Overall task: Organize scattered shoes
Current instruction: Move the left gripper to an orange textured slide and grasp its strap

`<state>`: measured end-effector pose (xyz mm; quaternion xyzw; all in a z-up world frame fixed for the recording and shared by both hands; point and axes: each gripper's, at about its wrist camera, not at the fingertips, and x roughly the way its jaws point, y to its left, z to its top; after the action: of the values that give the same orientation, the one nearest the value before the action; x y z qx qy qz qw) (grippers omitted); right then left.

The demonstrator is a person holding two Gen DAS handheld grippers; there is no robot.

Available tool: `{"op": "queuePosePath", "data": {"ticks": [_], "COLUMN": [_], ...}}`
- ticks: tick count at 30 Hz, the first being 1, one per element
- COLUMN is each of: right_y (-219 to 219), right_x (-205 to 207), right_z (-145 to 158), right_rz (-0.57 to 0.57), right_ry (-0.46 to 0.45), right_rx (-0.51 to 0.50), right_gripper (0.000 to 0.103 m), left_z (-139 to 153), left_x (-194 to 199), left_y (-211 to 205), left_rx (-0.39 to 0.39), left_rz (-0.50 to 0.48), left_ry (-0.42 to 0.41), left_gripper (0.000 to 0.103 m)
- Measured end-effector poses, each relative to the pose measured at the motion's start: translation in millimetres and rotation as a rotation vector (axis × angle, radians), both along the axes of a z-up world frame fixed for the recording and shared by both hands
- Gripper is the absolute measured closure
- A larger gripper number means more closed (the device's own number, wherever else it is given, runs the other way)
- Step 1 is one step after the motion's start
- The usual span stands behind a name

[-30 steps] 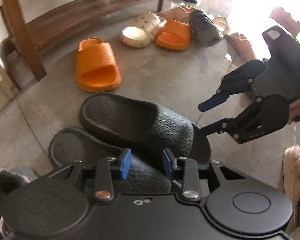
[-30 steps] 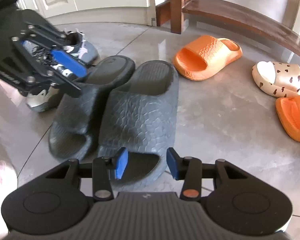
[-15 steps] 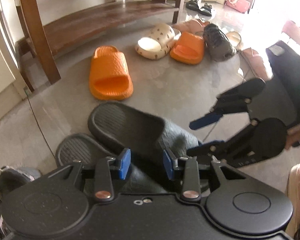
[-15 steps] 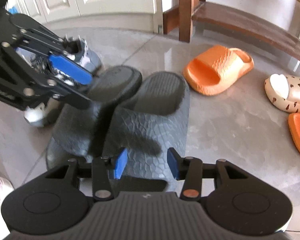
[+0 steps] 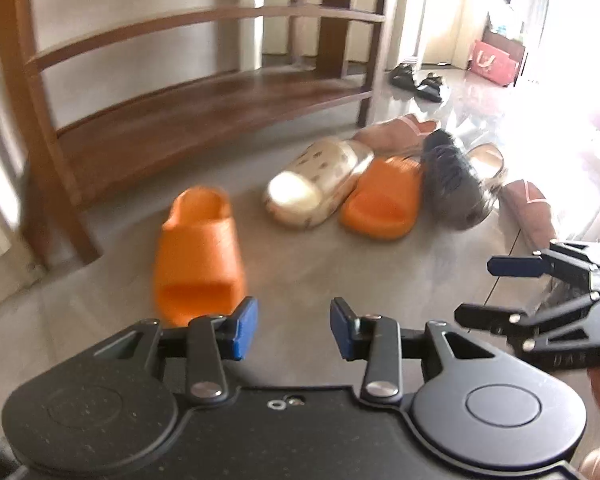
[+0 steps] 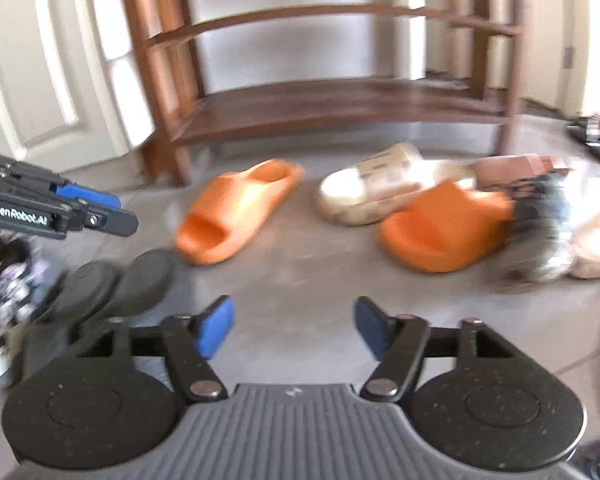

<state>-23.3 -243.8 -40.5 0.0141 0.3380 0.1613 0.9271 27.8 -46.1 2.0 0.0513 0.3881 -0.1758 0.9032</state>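
1. Big wooden shoe rack (image 5: 204, 108) fills the back of my view, and its shelves look bare.
2. My left tongs (image 5: 293, 328) are opening with nothing between them, just bare floor (image 5: 308, 272).
3. My right tongs (image 6: 290, 326) are spreading wide too, also holding nothing.
4. Black slide pair (image 6: 112, 284) sits side by side on the floor, low left in the right cam.
5. One orange slide (image 5: 198, 256) lies alone near the rack; the other orange slide (image 5: 384, 200) is touching the spotted cream slide (image 5: 320, 184), with a dark sneaker (image 5: 454, 184) just beside it.
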Motion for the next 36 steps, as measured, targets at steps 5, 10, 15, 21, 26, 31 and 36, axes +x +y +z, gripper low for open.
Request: {"op": "queuePosePath", "data": {"ticks": [5, 10, 15, 21, 26, 31, 36], "right_y": [-42.9, -92.6, -124.5, -106.9, -67.8, -41.8, -23.6], "right_x": [5.8, 21.7, 42.2, 80.1, 119.3, 136.3, 138.2], "right_z": [-3.0, -5.7, 0.0, 6.9, 11.7, 3.2, -3.8], "right_rz": [-0.082, -0.23, -0.301, -0.179, -0.077, -0.032, 0.011], "right_ry": [0.038, 0.082, 0.035, 0.019, 0.0, 0.042, 0.064], "right_rx": [-0.046, 0.011, 0.024, 0.002, -0.036, -0.015, 0.0], "right_gripper": [0.027, 0.027, 0.03, 0.059, 0.059, 0.057, 0.053], "left_z": [-18.8, -40.8, -59.4, -75.0, -85.4, -92.7, -108.8], "left_x": [9.9, 7.5, 25.7, 54.6, 66.3, 74.4, 85.9], "left_y": [-60.0, -94.5, -88.8, -37.8, 6.7, 27.6, 37.5], "left_rx": [-0.014, 0.03, 0.05, 0.019, -0.051, -0.142, -0.234], "left_rz": [0.115, 0.198, 0.315, 0.479, 0.586, 0.642, 0.738], "left_ry": [0.001, -0.02, -0.006, -0.003, 0.02, 0.056, 0.102], "left_gripper": [0.05, 0.049, 0.049, 0.049, 0.048, 0.048, 0.047]}}
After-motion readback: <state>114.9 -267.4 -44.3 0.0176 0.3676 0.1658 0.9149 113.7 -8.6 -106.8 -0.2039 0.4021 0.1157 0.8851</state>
